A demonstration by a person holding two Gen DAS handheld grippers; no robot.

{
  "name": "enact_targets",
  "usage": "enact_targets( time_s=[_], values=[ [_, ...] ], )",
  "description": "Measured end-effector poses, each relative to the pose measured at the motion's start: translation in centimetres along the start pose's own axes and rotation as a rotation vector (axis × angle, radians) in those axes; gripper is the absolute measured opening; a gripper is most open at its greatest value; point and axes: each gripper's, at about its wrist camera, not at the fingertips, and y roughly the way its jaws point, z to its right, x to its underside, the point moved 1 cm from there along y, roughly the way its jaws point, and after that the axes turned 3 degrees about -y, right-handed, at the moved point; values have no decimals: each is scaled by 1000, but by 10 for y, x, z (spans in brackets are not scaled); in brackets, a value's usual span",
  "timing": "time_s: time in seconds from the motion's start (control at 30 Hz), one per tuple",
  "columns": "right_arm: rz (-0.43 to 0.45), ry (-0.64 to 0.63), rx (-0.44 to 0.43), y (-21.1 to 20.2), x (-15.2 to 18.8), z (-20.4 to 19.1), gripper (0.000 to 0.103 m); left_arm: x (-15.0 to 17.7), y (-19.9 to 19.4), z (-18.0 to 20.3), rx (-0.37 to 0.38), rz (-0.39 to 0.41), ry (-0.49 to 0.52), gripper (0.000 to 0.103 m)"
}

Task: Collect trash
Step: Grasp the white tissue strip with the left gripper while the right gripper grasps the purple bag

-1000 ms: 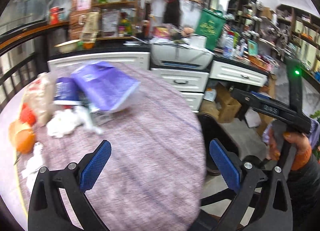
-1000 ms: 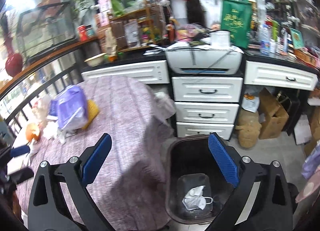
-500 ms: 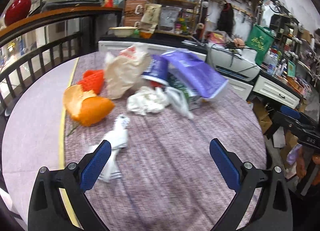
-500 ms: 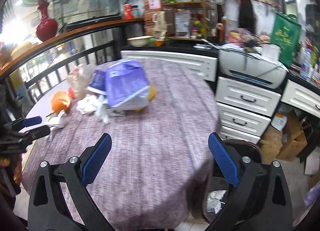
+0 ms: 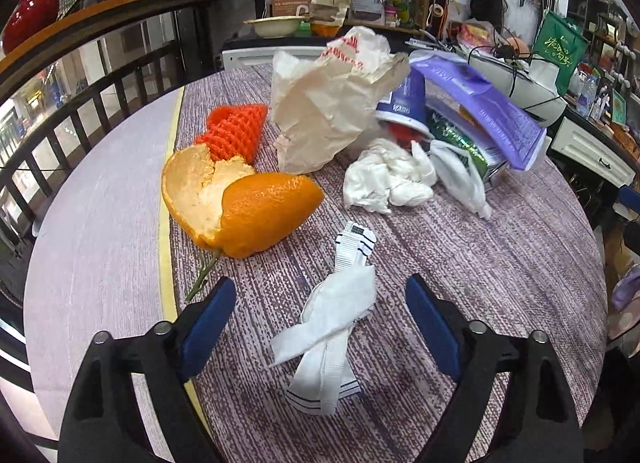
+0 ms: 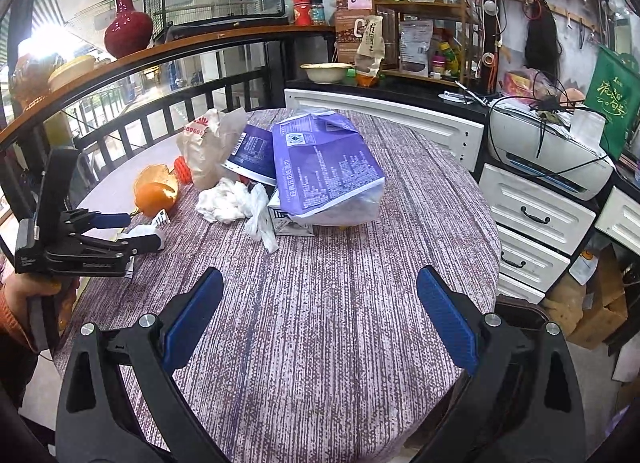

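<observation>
Trash lies spread across the round counter [image 5: 500, 263] in front of you. Your left tool [image 5: 320, 315] sits low over the counter with its blue pads wide apart, one on each side of a crumpled white wrapper [image 5: 332, 315] that lies flat on the cloth, untouched by either pad. Just beyond the wrapper, to the left, rests an orange peel [image 5: 240, 203], with red foam netting [image 5: 236, 131] behind it. Further back you see a wad of white tissue [image 5: 384, 179], then a crumpled paper bag [image 5: 328, 103], a purple cup [image 5: 404, 103] on its side and a purple package [image 5: 488, 111] leaning over the pile. Your right tool [image 6: 320, 323] hovers above a bare part of the counter, pads wide apart and holding nothing, well apart from the pile.
</observation>
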Motion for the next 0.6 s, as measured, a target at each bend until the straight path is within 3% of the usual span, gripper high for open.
enact_targets(
  time_s=[0.17,0.23,0.43,0.6],
  values=[
    [-17,18,-18,8,-4,-1,96,3,5,-4,-6,-22,0,57],
    [-19,21,-38,13,-7,-4,96,4,5,-7,4,-22,-24,35],
    [-33,-18,-116,33,-24,-28,96,7,-8,-16,47,3,-80,30],
    [-46,13,-105,58,-42,-28,96,11,-26,-11,59,41,-81,30]
  ],
)
